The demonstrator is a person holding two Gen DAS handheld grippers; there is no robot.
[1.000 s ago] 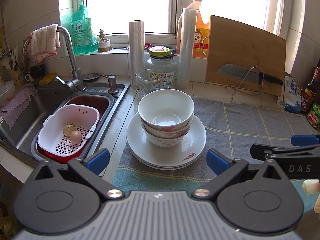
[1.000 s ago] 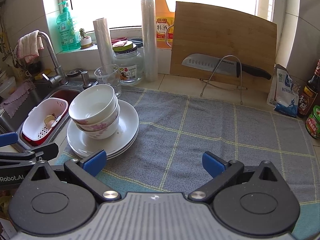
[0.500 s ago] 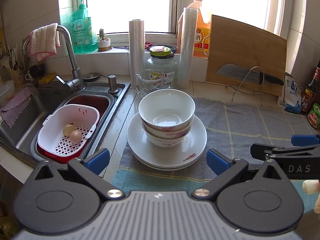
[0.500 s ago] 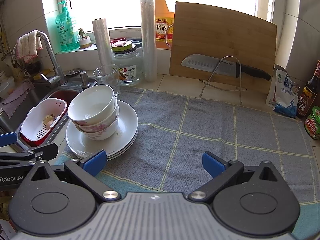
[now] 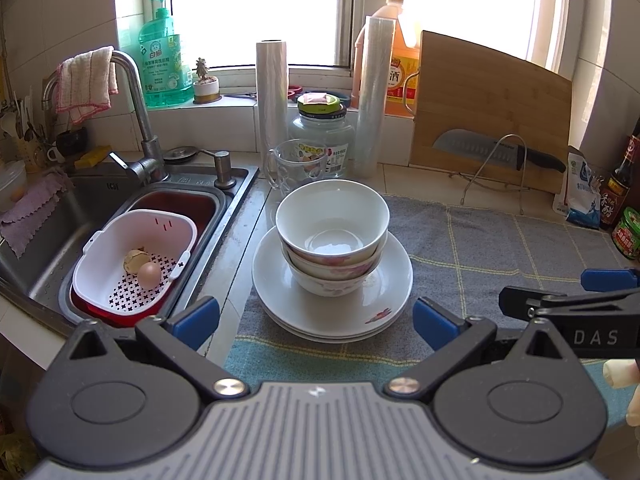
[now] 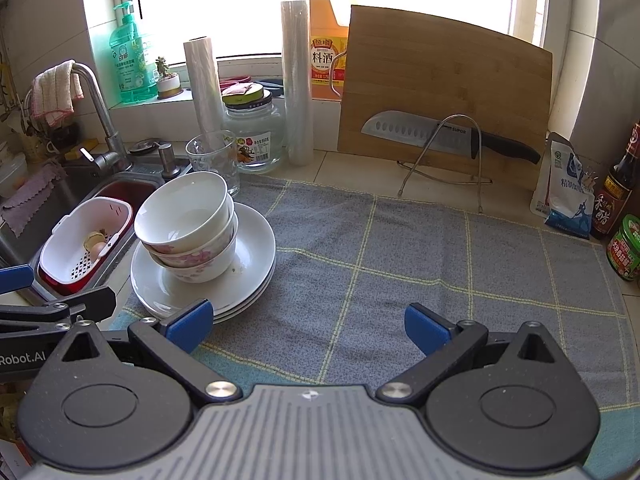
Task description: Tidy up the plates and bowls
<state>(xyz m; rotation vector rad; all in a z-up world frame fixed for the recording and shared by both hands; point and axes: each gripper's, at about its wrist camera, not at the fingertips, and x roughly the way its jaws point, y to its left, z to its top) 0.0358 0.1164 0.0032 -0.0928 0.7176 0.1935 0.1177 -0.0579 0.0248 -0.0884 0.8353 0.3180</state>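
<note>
White bowls [image 5: 332, 232] with pink flowers are nested on a stack of white plates [image 5: 384, 300] at the left end of a grey checked cloth [image 5: 500, 248]. My left gripper [image 5: 316, 320] is open just in front of the stack, nothing between its fingers. In the right wrist view the same bowls [image 6: 188, 224] and plates [image 6: 252, 256] lie to the left. My right gripper [image 6: 308, 324] is open over the cloth [image 6: 400, 248], and its left blue fingertip [image 6: 188, 322] sits beside the plates' near rim.
A sink [image 5: 80, 216] at left holds a white strainer basket [image 5: 132, 260] with eggs. Behind the stack stand a glass cup [image 5: 296, 164], a jar [image 5: 324, 136], film rolls [image 5: 374, 96], a cutting board [image 5: 492, 108] and a knife [image 5: 500, 152]. Sauce bottles [image 6: 616, 184] line the right edge.
Both grippers have drifted slightly; the view of the stack shifted a little. Nothing was taken hold of or let go.
</note>
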